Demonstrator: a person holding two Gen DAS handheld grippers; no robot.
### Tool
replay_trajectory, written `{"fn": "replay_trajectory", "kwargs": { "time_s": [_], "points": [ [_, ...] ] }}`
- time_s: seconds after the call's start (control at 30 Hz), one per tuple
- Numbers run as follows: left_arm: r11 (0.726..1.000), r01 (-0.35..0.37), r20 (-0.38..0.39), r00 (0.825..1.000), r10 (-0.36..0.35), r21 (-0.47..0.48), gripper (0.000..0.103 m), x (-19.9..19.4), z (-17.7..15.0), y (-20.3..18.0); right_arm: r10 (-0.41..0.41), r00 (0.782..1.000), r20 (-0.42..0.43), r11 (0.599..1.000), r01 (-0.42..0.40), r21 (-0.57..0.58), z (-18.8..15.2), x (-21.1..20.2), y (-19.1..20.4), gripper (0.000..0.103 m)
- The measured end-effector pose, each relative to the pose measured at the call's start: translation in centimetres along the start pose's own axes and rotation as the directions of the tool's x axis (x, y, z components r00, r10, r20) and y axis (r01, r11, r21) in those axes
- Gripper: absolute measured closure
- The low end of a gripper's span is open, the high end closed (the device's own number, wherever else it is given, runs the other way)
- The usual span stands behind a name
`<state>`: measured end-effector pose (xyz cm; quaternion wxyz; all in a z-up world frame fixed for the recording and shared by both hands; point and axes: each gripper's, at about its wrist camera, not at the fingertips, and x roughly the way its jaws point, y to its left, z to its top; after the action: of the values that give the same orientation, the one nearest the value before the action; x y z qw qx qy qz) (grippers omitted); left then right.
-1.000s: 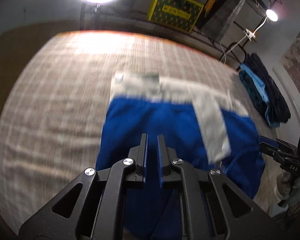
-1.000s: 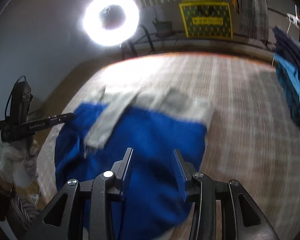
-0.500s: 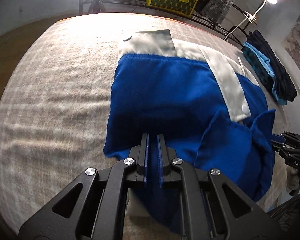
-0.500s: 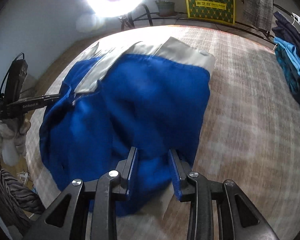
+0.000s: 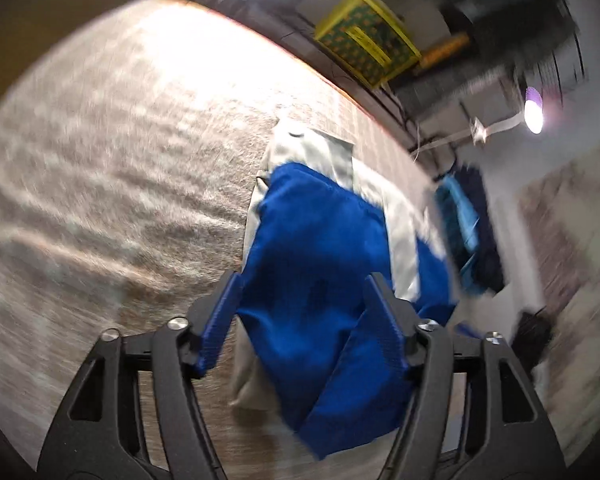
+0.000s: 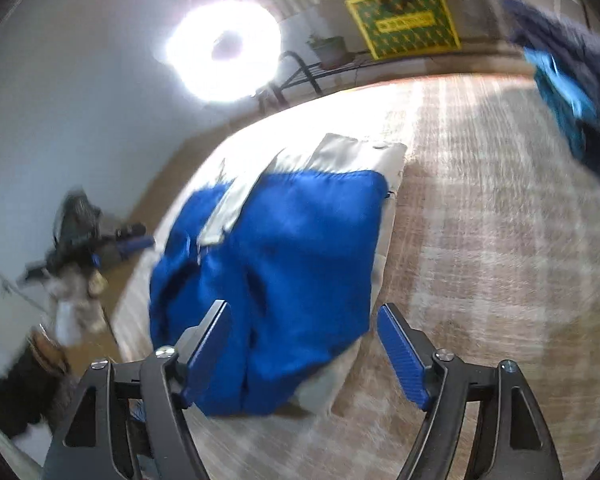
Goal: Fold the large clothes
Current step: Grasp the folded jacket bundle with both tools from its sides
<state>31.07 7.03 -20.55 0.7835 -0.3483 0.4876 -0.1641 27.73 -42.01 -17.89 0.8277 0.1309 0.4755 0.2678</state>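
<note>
A blue garment with pale grey bands [image 5: 320,248] lies folded on the checked beige tablecloth [image 5: 120,168]. It also shows in the right wrist view [image 6: 284,248]. My left gripper [image 5: 304,312] is open and empty, raised above the garment's near edge. My right gripper [image 6: 304,344] is open and empty, raised above the garment's near edge too. The left gripper [image 6: 100,240] appears blurred at the left of the right wrist view. Both views are motion-blurred.
A pile of dark and light blue clothes [image 5: 468,232] lies at the table's right side, also in the right wrist view [image 6: 572,96]. A ring light [image 6: 224,60] and a yellow crate [image 6: 404,16] stand beyond the far edge.
Both grippers have opened and let go of the blue garment, which now lies folded on the cloth. Both have lifted and pulled back from it.
</note>
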Motion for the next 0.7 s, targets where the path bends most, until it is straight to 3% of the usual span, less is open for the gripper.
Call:
{"fn": "replay_trajectory", "kwargs": {
  "time_s": [0.1,0.27,0.5,0.7],
  "points": [
    [0.994,0.038,-0.044,0.998,-0.043,-0.098,0.033,1.2,0.6,2.2,0.032,0.999,0.011,0.995,-0.033,0.092,0.7,1.1,-1.8,0.02],
    [0.981,0.067,-0.094,0.992,-0.086,-0.183,0.033,3.2,0.9,3.9,0.066,0.998,0.014,0.978,-0.067,0.196,1.1,2.7,-4.0,0.017],
    [0.968,0.082,-0.116,0.987,-0.112,-0.236,0.033,5.0,1.3,4.9,0.1,0.995,0.003,0.954,-0.097,0.285,2.2,5.5,-6.1,0.017],
    [0.969,0.108,-0.11,0.985,-0.135,-0.222,0.033,5.7,2.0,4.9,0.138,0.99,-0.003,0.94,-0.13,0.316,2.7,7.2,-6.6,0.021]
  ]
}}
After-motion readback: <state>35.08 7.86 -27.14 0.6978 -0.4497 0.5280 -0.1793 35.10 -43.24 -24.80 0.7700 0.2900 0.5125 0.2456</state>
